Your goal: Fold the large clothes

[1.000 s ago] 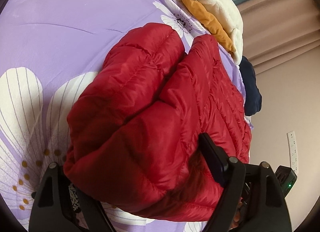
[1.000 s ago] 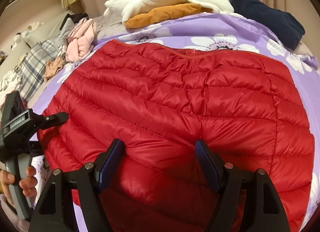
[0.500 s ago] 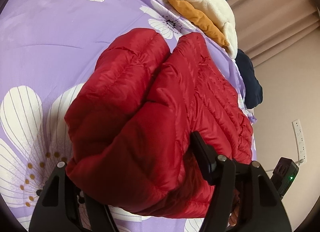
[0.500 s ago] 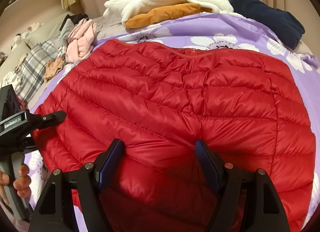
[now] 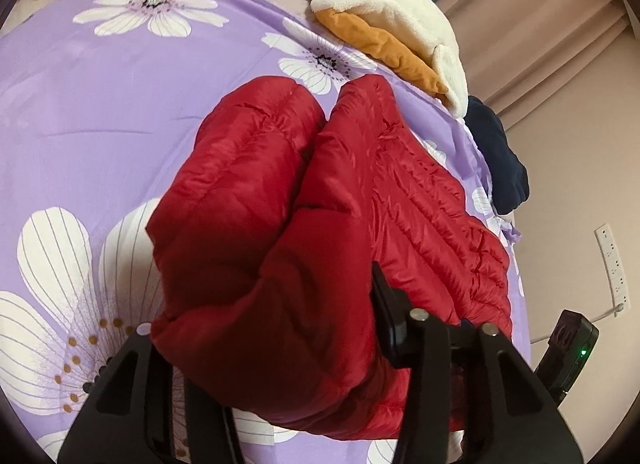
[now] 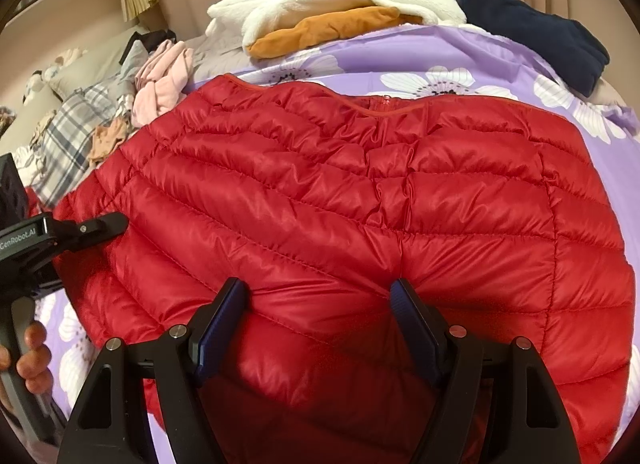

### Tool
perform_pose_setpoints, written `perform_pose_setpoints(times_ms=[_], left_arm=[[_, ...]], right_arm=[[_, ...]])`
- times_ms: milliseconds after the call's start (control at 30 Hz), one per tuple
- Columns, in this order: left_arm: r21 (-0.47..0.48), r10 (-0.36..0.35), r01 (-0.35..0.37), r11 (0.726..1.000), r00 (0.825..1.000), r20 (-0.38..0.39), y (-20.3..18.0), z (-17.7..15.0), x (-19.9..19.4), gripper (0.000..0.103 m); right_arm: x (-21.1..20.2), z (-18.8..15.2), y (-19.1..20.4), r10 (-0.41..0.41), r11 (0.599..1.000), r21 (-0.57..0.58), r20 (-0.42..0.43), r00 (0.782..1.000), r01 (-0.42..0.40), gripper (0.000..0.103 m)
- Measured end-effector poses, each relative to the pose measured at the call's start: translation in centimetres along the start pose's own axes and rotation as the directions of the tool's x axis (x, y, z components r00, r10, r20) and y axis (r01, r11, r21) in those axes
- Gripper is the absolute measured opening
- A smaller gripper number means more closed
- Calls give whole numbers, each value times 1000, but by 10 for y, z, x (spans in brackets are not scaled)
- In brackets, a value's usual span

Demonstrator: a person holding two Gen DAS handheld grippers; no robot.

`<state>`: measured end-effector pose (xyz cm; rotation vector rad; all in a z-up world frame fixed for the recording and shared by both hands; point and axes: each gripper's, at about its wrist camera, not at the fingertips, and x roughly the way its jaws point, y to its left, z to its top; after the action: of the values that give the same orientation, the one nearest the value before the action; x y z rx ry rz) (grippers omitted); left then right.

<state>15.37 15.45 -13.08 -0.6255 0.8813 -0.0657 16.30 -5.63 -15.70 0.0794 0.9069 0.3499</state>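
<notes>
My left gripper [image 5: 280,348] jaws closing on red jacket [image 6: 340,199] sleeve between them; slick puffy fabric may squirt out. Right gripper [image 6: 320,328] jaws spread wide, jacket bulging between, grip unclear.

Count of items in view. One red quilted puffer jacket [image 6: 340,203], spread on the bed. One purple bedsheet with white flower print [image 5: 100,111]. One white fleece garment [image 6: 328,3], folded, with one mustard-orange garment [image 6: 328,29] beneath it. One dark navy garment [image 6: 552,35] at the far edge. One pink garment [image 6: 164,83], bunched. One grey plaid cloth [image 6: 68,131]. Two black two-finger claws: one left claw [image 6: 96,225], one right claw [image 6: 320,328]. One hand [image 6: 32,360] is visible, gripping the left claw's handle.
</notes>
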Motion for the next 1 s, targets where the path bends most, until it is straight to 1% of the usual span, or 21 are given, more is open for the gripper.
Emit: perform_pose_setpoints(times_ms=[133, 433, 1000], left_arm=[[43, 23, -23, 999, 1000, 21, -11, 0, -4, 42], [116, 38, -44, 992, 998, 51, -28, -1, -11, 40], [124, 47, -53, 991, 998, 51, -30, -2, -9, 40]], right_arm=[[0, -1, -1, 2, 1000, 4, 4, 1000, -2, 75], [1, -2, -1, 4, 1000, 9, 7, 1000, -4, 75], [1, -3, -1, 6, 1000, 8, 10, 1000, -6, 75]])
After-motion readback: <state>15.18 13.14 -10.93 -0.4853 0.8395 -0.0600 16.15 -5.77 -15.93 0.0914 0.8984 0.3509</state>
